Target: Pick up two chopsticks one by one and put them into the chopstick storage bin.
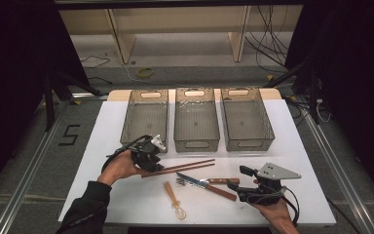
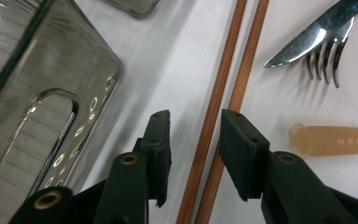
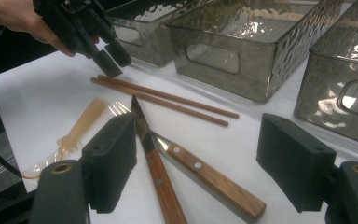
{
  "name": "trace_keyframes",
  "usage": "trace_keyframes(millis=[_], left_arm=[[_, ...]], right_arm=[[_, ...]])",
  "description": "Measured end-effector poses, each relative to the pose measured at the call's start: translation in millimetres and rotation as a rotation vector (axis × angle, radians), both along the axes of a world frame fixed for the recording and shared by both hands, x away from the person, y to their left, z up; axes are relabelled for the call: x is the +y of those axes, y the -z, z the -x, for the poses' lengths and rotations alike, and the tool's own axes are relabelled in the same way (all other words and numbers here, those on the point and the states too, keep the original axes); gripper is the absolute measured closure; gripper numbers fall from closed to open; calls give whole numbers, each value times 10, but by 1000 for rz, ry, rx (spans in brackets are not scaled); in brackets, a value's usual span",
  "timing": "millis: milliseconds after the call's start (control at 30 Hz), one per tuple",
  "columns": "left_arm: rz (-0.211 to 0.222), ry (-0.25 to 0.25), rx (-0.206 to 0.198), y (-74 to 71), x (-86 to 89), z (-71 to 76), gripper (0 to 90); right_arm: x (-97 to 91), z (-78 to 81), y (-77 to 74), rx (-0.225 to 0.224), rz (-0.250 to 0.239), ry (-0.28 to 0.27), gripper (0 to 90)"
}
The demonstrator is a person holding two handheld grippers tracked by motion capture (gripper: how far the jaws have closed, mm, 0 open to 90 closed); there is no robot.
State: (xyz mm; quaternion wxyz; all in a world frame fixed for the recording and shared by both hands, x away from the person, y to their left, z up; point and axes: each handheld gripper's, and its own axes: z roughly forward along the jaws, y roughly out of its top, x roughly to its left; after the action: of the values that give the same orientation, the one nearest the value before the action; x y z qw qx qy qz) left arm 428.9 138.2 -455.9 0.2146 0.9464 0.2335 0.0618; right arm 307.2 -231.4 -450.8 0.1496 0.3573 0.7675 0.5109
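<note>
Chopsticks (image 2: 216,116): lying side by side on the table (image 1: 292,146), near the left bin (image 1: 145,117).
My left claw (image 2: 196,126): open, straddling both (to pinch them together).
My right claw (image 3: 196,154): open, waiting over the knife (image 3: 156,163).

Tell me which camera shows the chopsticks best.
The right gripper view: the chopsticks lie there in full length, unobstructed. The high view shows them small, their left end under the left hand-held gripper. The left gripper view shows a close stretch between the jaws.

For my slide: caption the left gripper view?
Left gripper straddling two chopsticks, jaws not yet touching them, beside a fork.
</note>
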Motion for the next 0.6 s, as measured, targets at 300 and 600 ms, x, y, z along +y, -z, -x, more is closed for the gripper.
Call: trace_keyframes(millis=[300, 600], left_arm=[[-32, 35, 25, 88, -27, -10, 696], [-53, 52, 52, 134, -43, -27, 747]], right_arm=[[4, -10, 10, 7, 0, -5, 291], [2, -18, 10, 10, 1, -8, 293]])
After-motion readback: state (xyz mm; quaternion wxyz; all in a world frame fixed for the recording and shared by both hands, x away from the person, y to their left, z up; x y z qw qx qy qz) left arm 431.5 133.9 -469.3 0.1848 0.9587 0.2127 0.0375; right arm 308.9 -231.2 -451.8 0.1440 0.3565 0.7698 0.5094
